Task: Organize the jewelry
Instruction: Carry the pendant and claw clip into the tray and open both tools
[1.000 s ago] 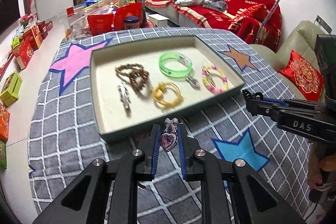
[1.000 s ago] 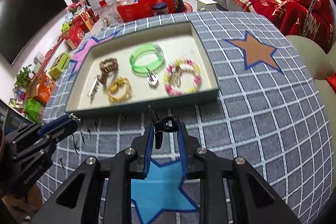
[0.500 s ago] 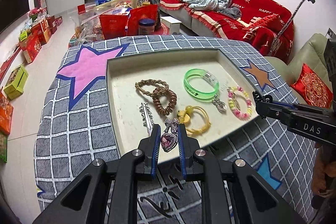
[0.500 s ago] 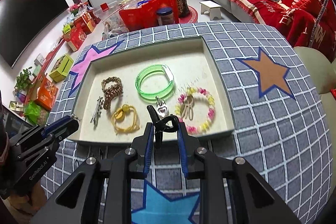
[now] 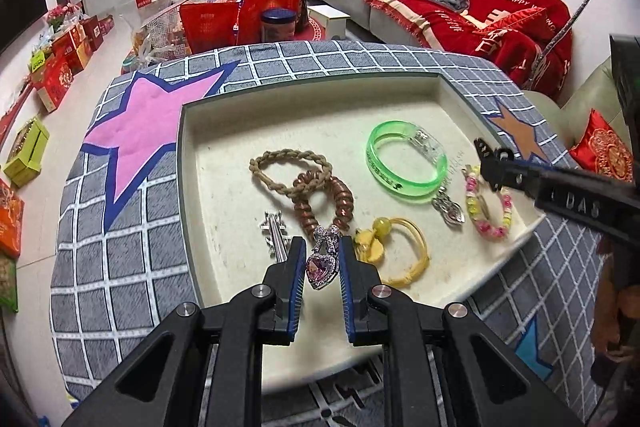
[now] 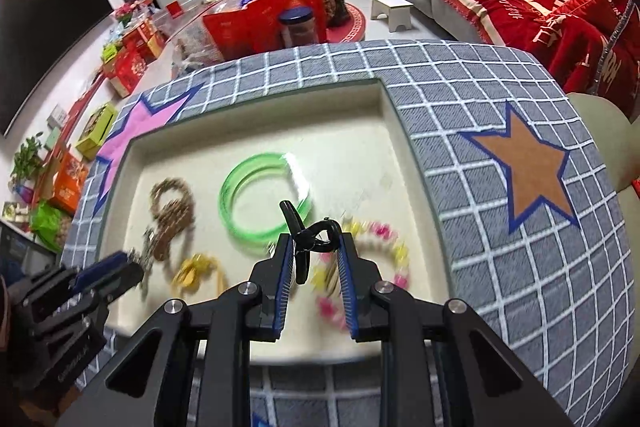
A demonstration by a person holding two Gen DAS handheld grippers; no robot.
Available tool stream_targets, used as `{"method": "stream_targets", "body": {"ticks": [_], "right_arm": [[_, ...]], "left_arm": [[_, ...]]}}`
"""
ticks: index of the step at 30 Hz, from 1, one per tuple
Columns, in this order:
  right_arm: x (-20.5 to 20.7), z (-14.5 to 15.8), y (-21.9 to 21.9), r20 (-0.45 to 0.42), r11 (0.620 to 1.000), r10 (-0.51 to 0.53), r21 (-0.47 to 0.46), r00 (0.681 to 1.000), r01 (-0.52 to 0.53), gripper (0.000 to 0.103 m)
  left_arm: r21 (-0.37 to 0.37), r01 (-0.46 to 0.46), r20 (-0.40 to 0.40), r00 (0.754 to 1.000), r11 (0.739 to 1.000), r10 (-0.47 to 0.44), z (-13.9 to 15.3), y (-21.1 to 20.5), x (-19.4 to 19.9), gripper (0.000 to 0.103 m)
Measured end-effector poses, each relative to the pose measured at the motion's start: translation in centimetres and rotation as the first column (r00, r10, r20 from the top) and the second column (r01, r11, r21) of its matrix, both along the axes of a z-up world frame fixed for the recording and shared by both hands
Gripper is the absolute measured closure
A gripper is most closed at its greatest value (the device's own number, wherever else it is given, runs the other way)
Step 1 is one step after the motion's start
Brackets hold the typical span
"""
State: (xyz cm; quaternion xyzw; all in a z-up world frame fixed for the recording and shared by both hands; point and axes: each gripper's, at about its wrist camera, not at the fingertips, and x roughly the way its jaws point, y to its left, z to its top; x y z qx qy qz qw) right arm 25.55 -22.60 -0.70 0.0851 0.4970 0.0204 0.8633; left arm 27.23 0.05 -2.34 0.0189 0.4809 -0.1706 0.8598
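In the right wrist view, motion blur smears the beaded bracelet (image 6: 362,263) and yellow hair tie (image 6: 196,273); the tray (image 6: 256,99) has its near rim hidden behind both grippers' arms

both wrist cameras look steeply down from close above the shallow cream rectangular tray (image 5: 192,163) (image 6: 404,131), sharing it; each sees the other tool.

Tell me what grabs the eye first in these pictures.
The purple heart pendant clamped in the left gripper above the tray's near edge. Beyond it the green bangle glows on the tray's right side. The right gripper grips a black clip.
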Motion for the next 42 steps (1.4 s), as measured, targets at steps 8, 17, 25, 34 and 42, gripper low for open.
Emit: {"method": "stream_targets", "body": {"ticks": [8, 17, 25, 34, 42], "right_arm": [[2.6, -1.6, -1.0, -0.014, 0.999, -0.035, -0.004, 0.999, 0.035, 0.078], [3.6, -3.3, -0.6, -0.044, 1.000, -0.025, -0.006, 0.999, 0.025, 0.078], [3.4, -3.3, -0.3, -0.038, 1.000, -0.020, -0.014, 0.999, 0.020, 0.078], [2.4, -2.3, -0.9, -0.011, 0.997, -0.040, 0.058, 0.999, 0.041, 0.055], [0.8, -1.1, -0.5, 0.015, 0.995, -0.035, 0.097, 0.999, 0.034, 0.055]], "left_arm": [[0.043, -0.016, -0.027, 0.999, 0.999, 0.017, -1.1, -0.9, 2.0, 0.070], [0.065, -0.009, -0.012, 1.000, 0.998, 0.010, -1.5, -1.4, 2.5, 0.070], [0.075, -0.013, -0.001, 1.000, 0.997, 0.013, -1.4, -1.4, 2.3, 0.070], [0.094, -0.020, 0.034, 0.999, 0.995, 0.017, -1.1, -1.6, 1.6, 0.070], [0.095, -0.038, 0.057, 0.998, 0.995, 0.033, -0.9, -1.6, 1.4, 0.070]]}}
